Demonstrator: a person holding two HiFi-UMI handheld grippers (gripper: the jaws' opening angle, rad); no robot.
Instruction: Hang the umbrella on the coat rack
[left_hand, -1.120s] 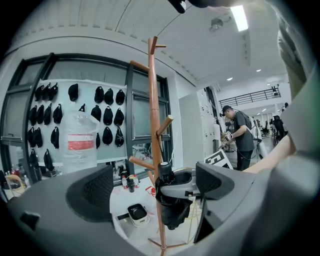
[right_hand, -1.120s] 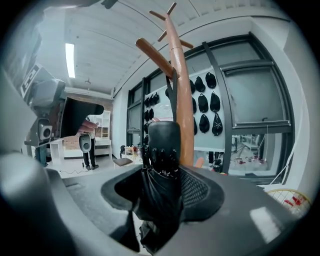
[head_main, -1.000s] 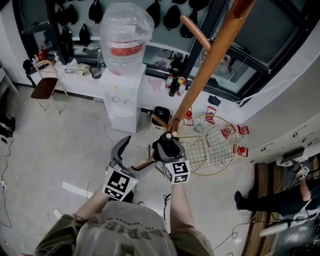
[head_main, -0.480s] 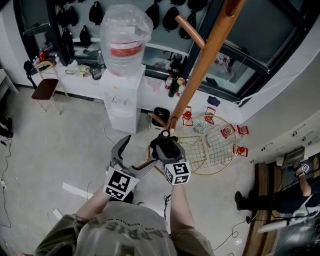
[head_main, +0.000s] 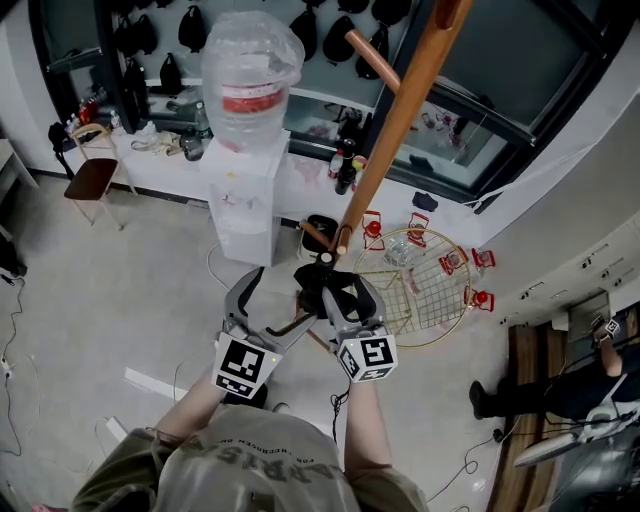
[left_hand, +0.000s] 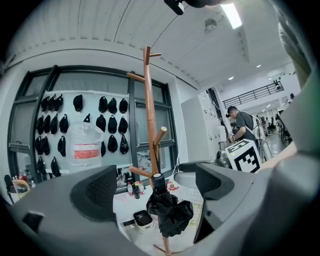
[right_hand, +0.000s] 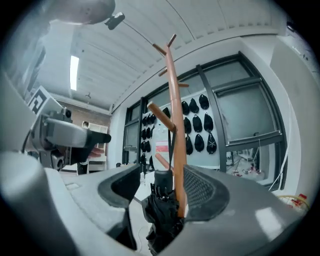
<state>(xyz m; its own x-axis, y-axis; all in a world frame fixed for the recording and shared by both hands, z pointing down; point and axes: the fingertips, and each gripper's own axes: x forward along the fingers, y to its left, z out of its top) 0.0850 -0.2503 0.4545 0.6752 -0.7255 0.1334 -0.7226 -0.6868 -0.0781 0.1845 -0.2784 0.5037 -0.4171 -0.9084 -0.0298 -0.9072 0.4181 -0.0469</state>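
The wooden coat rack leans up through the head view. The folded black umbrella hangs beside its pole, low down. In the right gripper view a dark strap runs from a peg down to the umbrella, which hangs close against the pole. My right gripper is open, its jaws spread on either side of the umbrella's top without pressing it. My left gripper is open and empty, a little left of the umbrella. From the left gripper, the umbrella dangles by the rack.
A water dispenser with a big bottle stands left of the rack. A round gold wire basket lies right of the rack's foot, a small bin behind it. A chair is far left; a person stands at the lower right.
My right gripper's jaws have spread wider off the umbrella's top and the gripper has drawn back a little. The umbrella stays hanging on the rack. The left gripper has barely moved.
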